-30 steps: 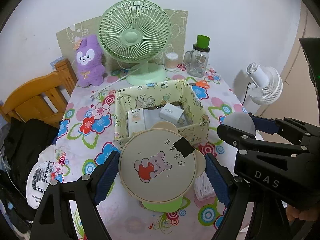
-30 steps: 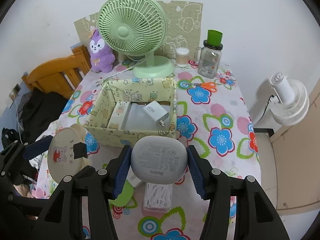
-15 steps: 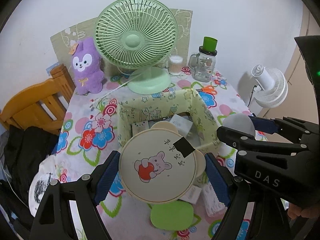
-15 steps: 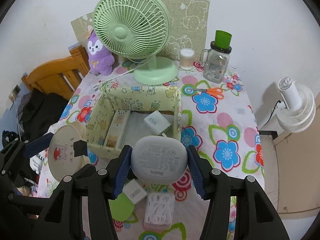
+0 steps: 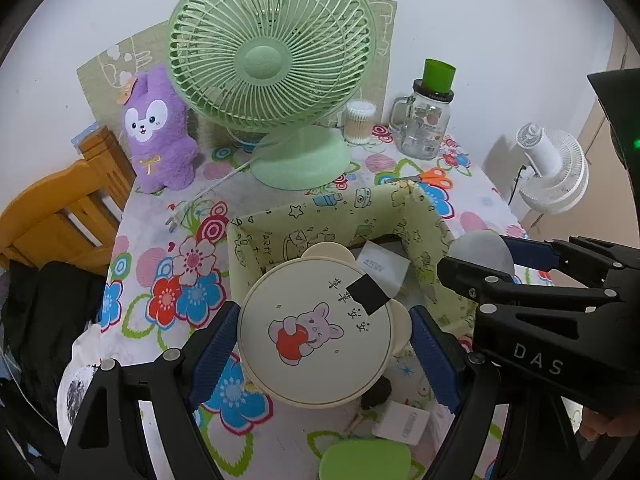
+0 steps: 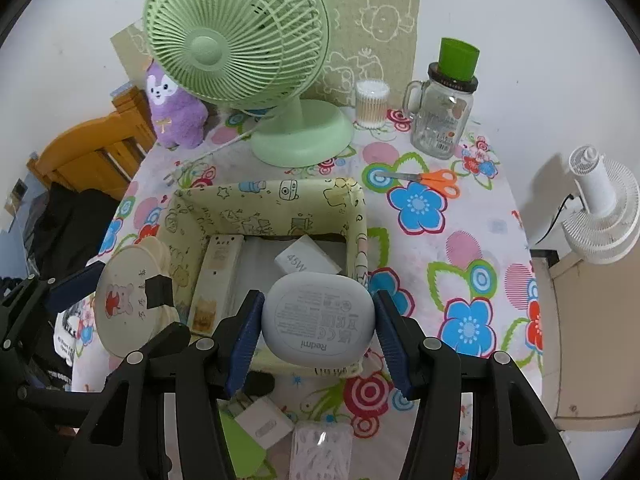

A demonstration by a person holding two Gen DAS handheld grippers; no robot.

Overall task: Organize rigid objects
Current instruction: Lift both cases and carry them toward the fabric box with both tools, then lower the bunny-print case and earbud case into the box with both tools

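Round tin (image 5: 315, 334) between left fingers hides box (image 5: 336, 216) interior; green lid (image 5: 365, 460) below fingers cut by edge.

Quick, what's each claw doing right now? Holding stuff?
Left gripper: closed on the round cream box with the bunny picture.
Right gripper: closed on the grey earbud case.

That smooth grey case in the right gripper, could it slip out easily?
Possibly. The grey case looks smooth and rounded, so the right gripper touches only its curved sides. It looks rigid, probably light, so it shouldn't squash. Dropped, it would likely fall into the box.
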